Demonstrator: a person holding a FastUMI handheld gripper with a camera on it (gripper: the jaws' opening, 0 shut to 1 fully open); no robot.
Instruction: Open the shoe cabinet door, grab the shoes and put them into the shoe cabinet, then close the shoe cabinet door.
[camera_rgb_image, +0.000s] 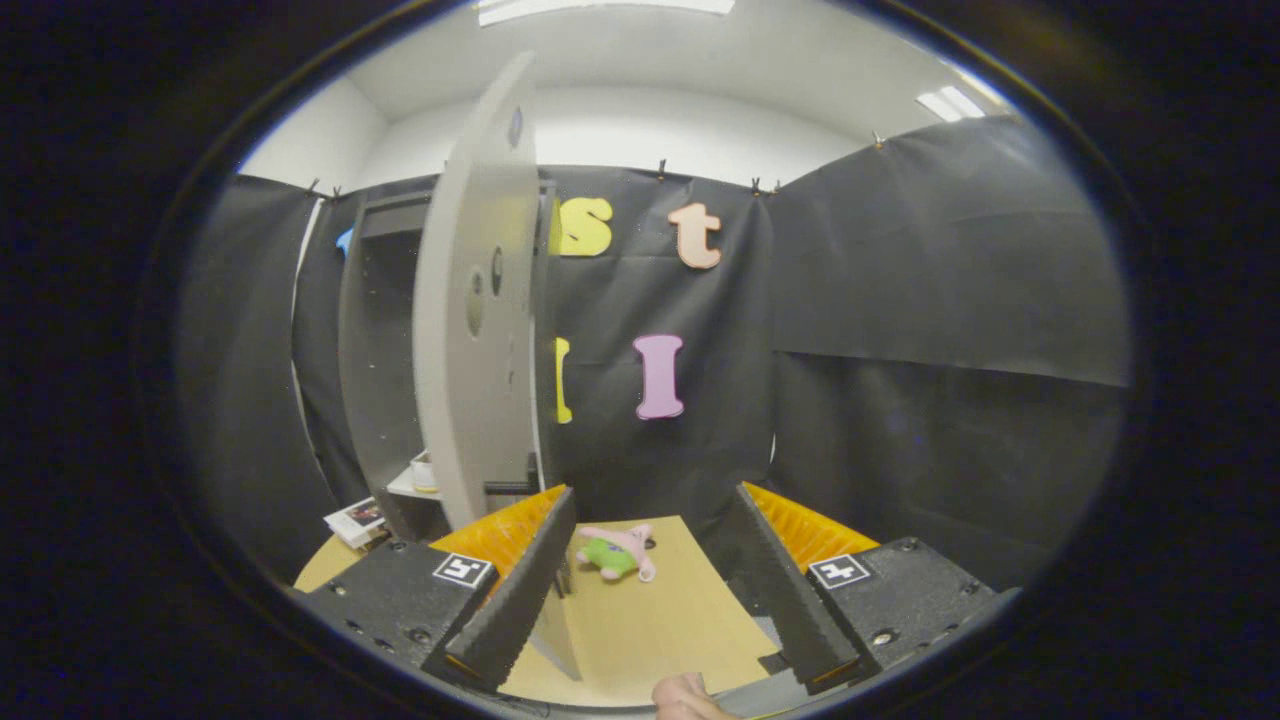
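Observation:
The grey shoe cabinet (375, 350) stands ahead to the left with its door (470, 300) swung wide open, edge-on to me. A small black handle (508, 488) sits low on the door, just above my left fingertip. My gripper (655, 495) is open with nothing between its fingers. The left finger (520, 590) lies close along the door's lower edge; I cannot tell if they touch. A small pink and green soft shoe (615, 553) lies on the tan table (660, 620), just ahead and between the fingers, nearer the left one.
Inside the cabinet a white shelf (410, 485) carries a small pale object (425, 468). A booklet (355, 520) lies on the table by the cabinet's foot. A person's fingertip (685, 697) shows below the fingers. Black cloth walls close the booth behind and to the right.

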